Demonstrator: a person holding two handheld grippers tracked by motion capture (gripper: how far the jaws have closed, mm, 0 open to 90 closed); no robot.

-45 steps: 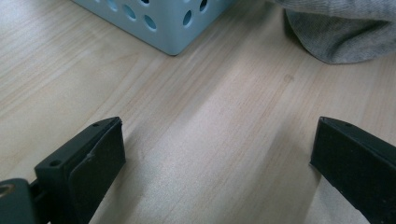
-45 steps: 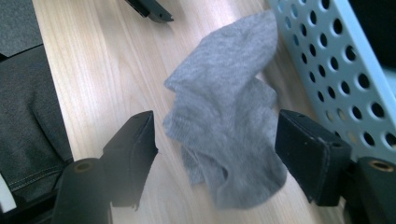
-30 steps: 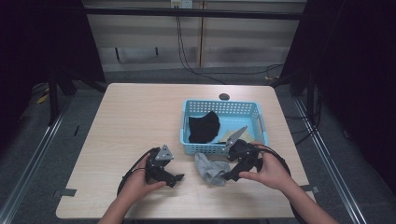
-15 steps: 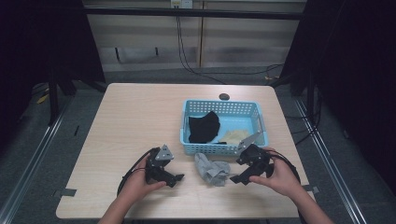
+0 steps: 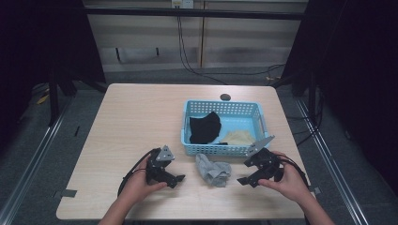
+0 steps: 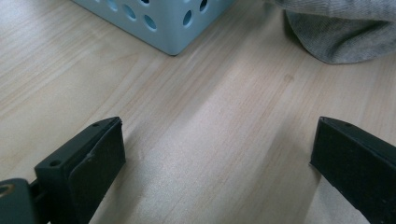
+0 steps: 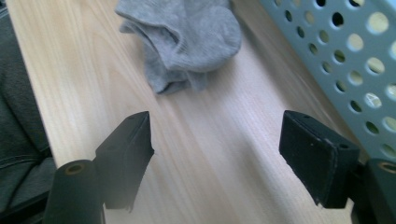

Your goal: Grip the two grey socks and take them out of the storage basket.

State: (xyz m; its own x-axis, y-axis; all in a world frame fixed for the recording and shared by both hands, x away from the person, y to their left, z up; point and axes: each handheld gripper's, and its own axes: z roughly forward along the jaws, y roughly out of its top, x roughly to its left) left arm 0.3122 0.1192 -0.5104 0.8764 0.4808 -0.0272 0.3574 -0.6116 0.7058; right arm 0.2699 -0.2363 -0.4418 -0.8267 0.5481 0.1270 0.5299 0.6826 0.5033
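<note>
Item: grey sock (image 5: pixel 213 169), soft ribbed knit, crumpled into a loose lump with folded lobes. Lies on the desk (image 5: pixel 126 122) just in front of the basket's near wall, between the two grippers and touching neither.

Left gripper (image 5: pixel 176 180): black, held low over the desk in the person's left hand (image 5: pixel 138 185), pointing toward the sock. Jaws stand wide apart with only bare wood between them; the sock's edge and a corner of the basket lie beyond in the left gripper view.

Right gripper (image 5: pixel 244 181): black, grey three-cornered plate on top, held in the right hand (image 5: pixel 288 183), pointing at the sock from the other side. Jaws spread wide, nothing between them; the sock lies ahead of the tips, apart from them, with open desk in between.

Basket (image 5: pixel 223 150): light blue plastic, rectangular, walls pierced with rows of round holes. Runs close along one side of the right gripper. Holds a black cloth item (image 5: pixel 205 127), matt and bunched, at its left, and a pale yellow cloth item (image 5: pixel 239 137), flattened, beside it to the right.

Desk: pale wood-grain top, smooth, rounded corners. A small dark round disc (image 5: pixel 225 97) lies near the far edge, behind the basket.

Black cables trail from both grippers toward the person.
</note>
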